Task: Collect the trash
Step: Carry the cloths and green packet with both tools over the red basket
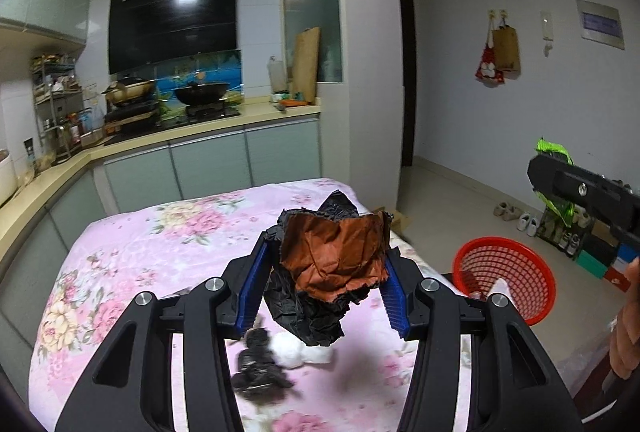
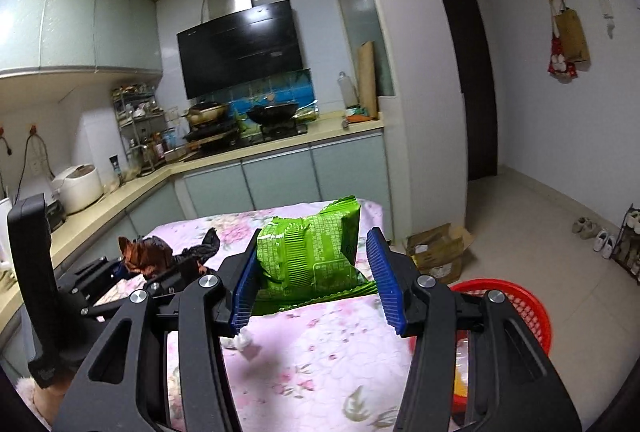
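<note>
My left gripper (image 1: pixel 325 272) is shut on a crumpled brown and black wrapper (image 1: pixel 334 258) and holds it above the table with the pink floral cloth (image 1: pixel 132 252). It also shows in the right wrist view (image 2: pixel 148 252). My right gripper (image 2: pixel 316 274) is shut on a green snack bag (image 2: pixel 310 252), held above the cloth; the bag also shows in the left wrist view (image 1: pixel 554 152). A black scrap (image 1: pixel 260 364) and a white paper ball (image 1: pixel 292 350) lie on the cloth below the left gripper. A red mesh basket (image 1: pixel 506 278) stands to the right of the table.
A kitchen counter (image 1: pixel 168 130) with a stove and pans runs behind and to the left of the table. A cardboard box (image 2: pixel 438 246) sits on the floor past the table. Shoes and a rack (image 1: pixel 560 228) stand by the right wall.
</note>
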Demonstrator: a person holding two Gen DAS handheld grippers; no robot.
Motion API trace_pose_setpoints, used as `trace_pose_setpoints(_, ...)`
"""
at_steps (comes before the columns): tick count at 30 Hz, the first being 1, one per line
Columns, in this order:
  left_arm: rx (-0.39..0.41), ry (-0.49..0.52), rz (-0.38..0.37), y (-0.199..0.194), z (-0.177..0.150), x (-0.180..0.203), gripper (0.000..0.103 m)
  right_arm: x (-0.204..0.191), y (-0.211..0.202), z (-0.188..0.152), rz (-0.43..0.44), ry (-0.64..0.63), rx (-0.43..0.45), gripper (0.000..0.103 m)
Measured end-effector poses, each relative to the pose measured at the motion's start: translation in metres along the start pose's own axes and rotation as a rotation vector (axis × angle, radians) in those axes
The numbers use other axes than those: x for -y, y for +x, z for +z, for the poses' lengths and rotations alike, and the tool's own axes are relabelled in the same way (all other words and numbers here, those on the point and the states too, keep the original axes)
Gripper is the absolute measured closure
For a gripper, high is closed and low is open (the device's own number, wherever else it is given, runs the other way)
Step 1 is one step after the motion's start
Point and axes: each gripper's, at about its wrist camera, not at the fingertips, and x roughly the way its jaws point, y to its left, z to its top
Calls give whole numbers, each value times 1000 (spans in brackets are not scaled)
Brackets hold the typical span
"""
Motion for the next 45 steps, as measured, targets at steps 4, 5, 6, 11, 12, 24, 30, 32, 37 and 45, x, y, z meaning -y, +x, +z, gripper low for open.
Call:
trace_pose_setpoints(4,-13,28,-35,7,2,21,55,16,-6,1,-36,18,8,53)
trace_pose_setpoints(5,-15,38,-40,8,2,27,55,21,-8,1,-45,23,8,53)
trace_pose_setpoints(6,-18,46,-50,10,3,33,55,24,-9,1,-54,29,7,53)
trace_pose_setpoints(11,-27,58,-92,18,6,54,55,41,-14,-1,-97,58,5,53)
trace_pose_setpoints(12,-29,61,-98,19,6,59,55,44,-14,-2,-102,63,5,53)
trace_pose_setpoints(24,-75,102,-181,41,7,107,55,81,-15,-5,-189,150,-16,53)
trace_pose_setpoints(30,-96,114,-221,50,8,127,55,100,-16,-7,-240,186,-26,53)
trace_pose_setpoints(32,-102,119,-233,53,8,134,55,106,-14,-9,-261,204,-39,53)
trace_pose_setpoints(37,-125,115,-255,65,10,144,55,119,-9,-12,-296,237,-68,53)
trace_pose_setpoints(45,-193,112,-321,91,4,159,55,142,1,-20,-327,297,-128,53)
